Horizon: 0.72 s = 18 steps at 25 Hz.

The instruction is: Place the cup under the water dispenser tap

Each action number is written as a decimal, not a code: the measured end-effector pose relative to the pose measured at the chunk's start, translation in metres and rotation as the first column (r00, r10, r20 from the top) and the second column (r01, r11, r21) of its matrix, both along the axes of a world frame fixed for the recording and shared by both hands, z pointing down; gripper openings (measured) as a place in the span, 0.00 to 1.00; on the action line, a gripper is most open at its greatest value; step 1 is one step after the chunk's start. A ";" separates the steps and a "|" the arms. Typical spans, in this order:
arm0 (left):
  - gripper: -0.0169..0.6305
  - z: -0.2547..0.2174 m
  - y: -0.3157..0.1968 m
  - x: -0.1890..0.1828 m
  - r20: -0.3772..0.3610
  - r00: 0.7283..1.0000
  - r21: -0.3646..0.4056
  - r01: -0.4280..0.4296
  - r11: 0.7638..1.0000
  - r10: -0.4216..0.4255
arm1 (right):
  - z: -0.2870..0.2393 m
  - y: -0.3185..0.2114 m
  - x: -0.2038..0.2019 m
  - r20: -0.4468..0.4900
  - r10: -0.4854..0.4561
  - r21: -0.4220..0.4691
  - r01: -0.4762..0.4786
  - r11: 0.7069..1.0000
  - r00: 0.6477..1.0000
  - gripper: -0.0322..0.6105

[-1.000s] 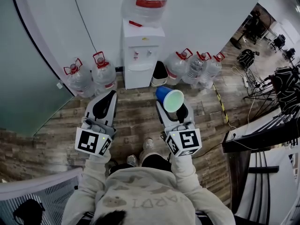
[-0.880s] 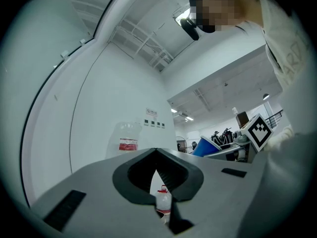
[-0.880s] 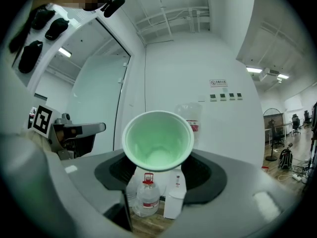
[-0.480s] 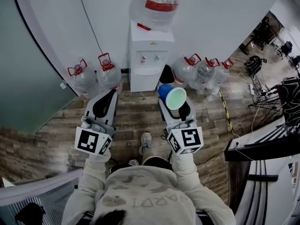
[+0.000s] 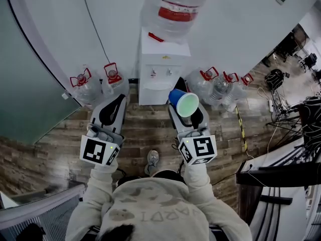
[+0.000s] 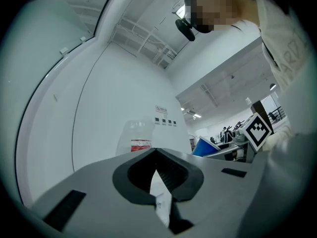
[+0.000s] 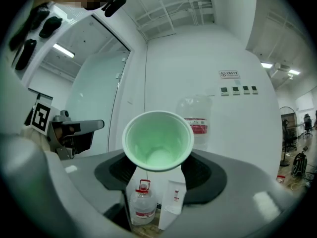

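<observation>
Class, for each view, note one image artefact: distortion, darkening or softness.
Head view: fisheye bows straight lines around the water dispenser. Left gripper view: dark vignette rings the frame; mosaic patch at top. Right gripper view: cup sharp, corners black.

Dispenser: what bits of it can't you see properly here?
Taps: too small in the head view to tell apart.
Dispenser front: in the right gripper view the cup covers its top.
Bottle on top: cut off by the head view's upper edge.
</observation>
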<state>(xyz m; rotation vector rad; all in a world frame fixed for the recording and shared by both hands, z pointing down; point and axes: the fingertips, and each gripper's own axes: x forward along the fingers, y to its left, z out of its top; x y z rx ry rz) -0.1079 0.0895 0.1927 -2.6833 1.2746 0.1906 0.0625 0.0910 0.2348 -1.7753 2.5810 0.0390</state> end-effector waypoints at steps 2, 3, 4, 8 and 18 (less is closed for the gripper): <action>0.03 -0.001 -0.015 0.006 -0.002 1.000 0.002 0.005 1.000 -0.005 | 0.000 -0.017 0.005 -0.004 -0.010 -0.003 0.010 1.000 1.000 0.50; 0.03 -0.001 -0.022 0.009 -0.002 1.000 0.003 0.008 1.000 -0.008 | 0.001 -0.025 0.007 -0.005 -0.015 -0.005 0.015 1.000 1.000 0.50; 0.03 -0.001 -0.029 0.012 -0.003 1.000 0.003 0.011 1.000 -0.011 | 0.001 -0.033 0.010 -0.005 -0.020 -0.007 0.020 1.000 1.000 0.50; 0.03 -0.002 -0.056 0.027 -0.008 1.000 0.004 0.021 1.000 -0.021 | 0.004 -0.064 0.024 -0.006 -0.041 -0.015 0.041 0.999 0.999 0.50; 0.03 0.000 -0.107 0.057 -0.018 0.997 0.018 0.075 0.997 -0.074 | 0.013 -0.123 0.048 -0.013 -0.110 -0.022 0.110 0.994 0.994 0.50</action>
